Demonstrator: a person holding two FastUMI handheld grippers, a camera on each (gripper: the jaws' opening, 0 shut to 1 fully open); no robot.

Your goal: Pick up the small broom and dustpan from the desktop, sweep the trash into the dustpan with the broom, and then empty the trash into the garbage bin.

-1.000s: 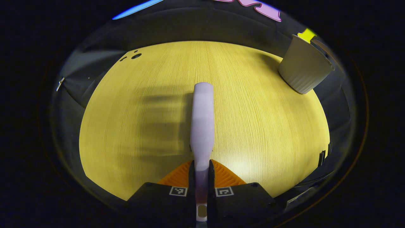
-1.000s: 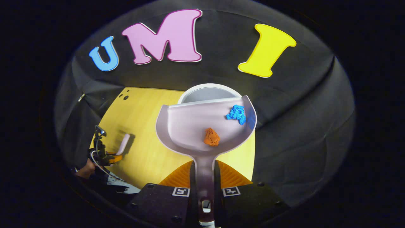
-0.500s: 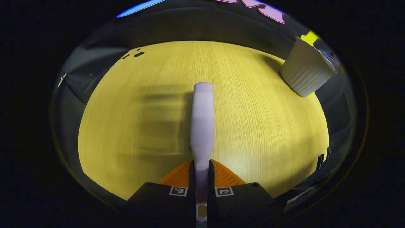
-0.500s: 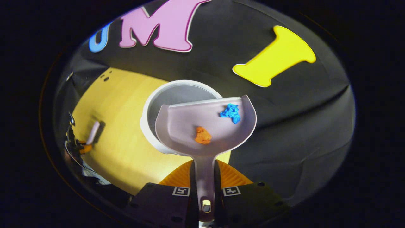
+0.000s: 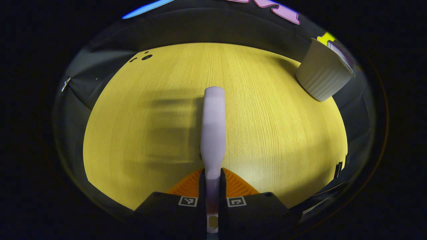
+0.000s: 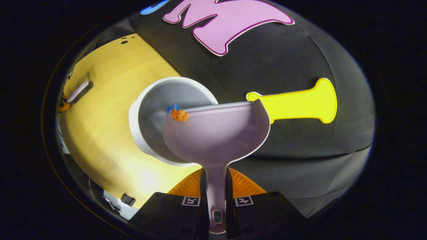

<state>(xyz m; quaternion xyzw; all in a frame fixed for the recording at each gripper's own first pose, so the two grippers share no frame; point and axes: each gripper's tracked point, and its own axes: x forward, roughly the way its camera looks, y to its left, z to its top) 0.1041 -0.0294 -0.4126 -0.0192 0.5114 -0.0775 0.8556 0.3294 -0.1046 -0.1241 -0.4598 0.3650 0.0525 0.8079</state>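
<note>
Right gripper [image 6: 216, 193] clamped on dustpan [image 6: 217, 133] handle, tilted over garbage bin [image 6: 146, 110] at 10 o'clock; orange scrap [image 6: 179, 115] at lip. Left gripper [image 5: 212, 191] clamped on broom [image 5: 213, 126]. Risk: overshot rim.

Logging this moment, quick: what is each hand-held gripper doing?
Left hand-held gripper: shut on the pale lilac plastic broom handle.
Right hand-held gripper: shut on the pale lilac plastic dustpan.
</note>
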